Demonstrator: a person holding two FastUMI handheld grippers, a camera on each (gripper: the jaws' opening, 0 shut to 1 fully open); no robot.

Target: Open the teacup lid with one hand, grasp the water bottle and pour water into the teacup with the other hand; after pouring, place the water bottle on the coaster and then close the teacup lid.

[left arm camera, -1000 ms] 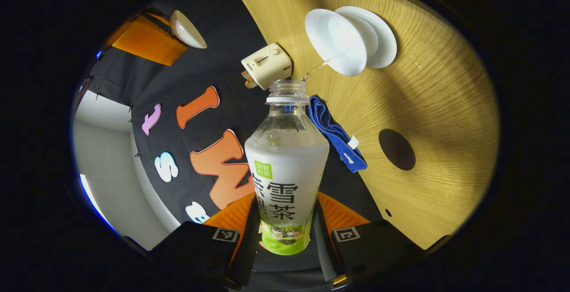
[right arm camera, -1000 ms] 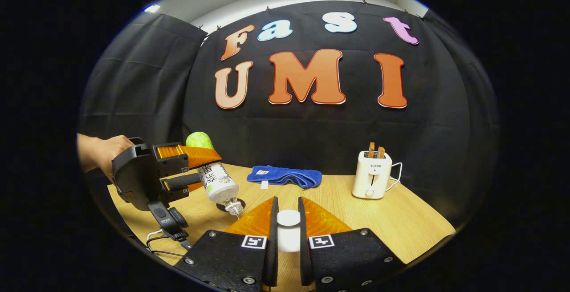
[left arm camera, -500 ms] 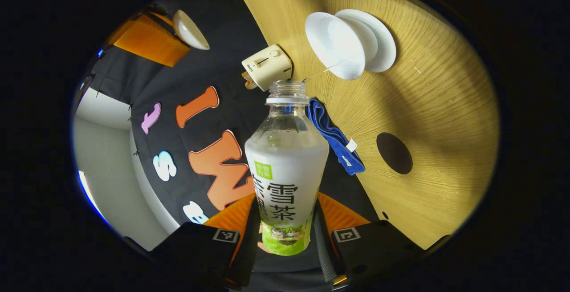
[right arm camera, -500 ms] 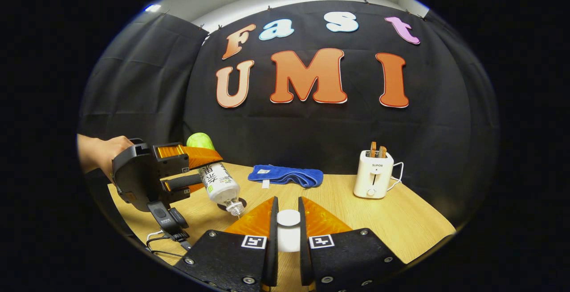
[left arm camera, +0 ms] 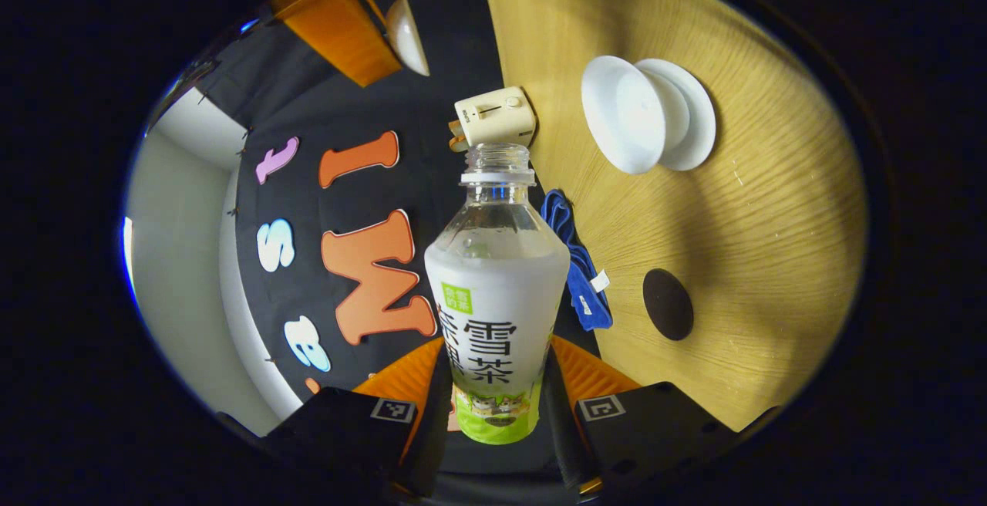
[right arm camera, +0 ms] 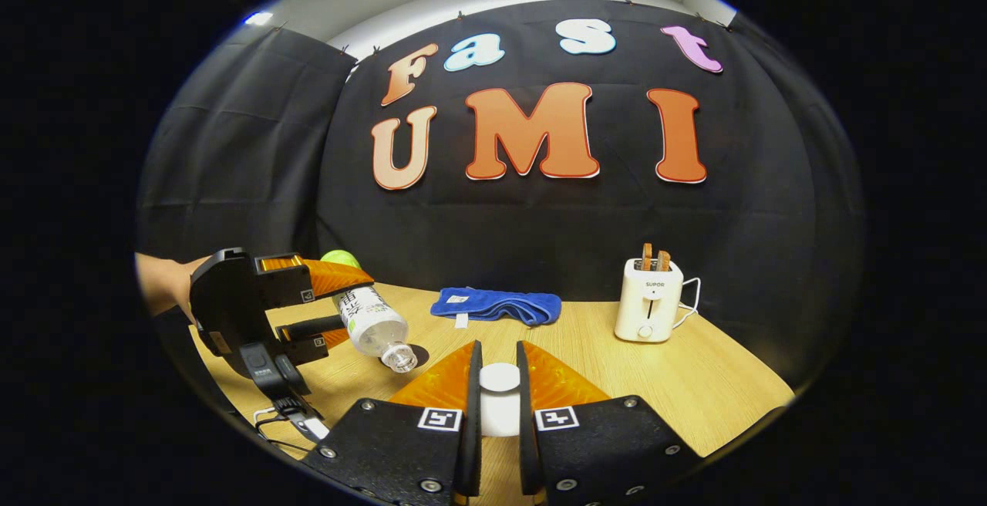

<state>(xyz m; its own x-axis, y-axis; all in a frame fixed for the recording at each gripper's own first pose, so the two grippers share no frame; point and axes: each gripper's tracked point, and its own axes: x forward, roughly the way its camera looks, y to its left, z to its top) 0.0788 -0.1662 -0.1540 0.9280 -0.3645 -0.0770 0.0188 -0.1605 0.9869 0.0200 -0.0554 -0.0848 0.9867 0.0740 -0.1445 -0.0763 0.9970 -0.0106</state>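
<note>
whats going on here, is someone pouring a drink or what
A person works a gripper in each hand. The left gripper is clamped on an uncapped water bottle, tipped toward the open white teacup on the wooden table. No stream shows at the mouth. The right gripper holds the teacup lid aloft. The dark coaster sits bare.

A light wood-grain table [right arm camera: 694, 382] carries everything. Ahead of the right gripper [right arm camera: 495, 394], a folded blue towel [right arm camera: 495, 305] lies by the far edge and a white toaster [right arm camera: 649, 309] stands to the right. Near the left gripper [left arm camera: 493, 413], the white teacup on its saucer [left arm camera: 690, 116] sits beyond the dark round coaster [left arm camera: 668, 304].
</note>
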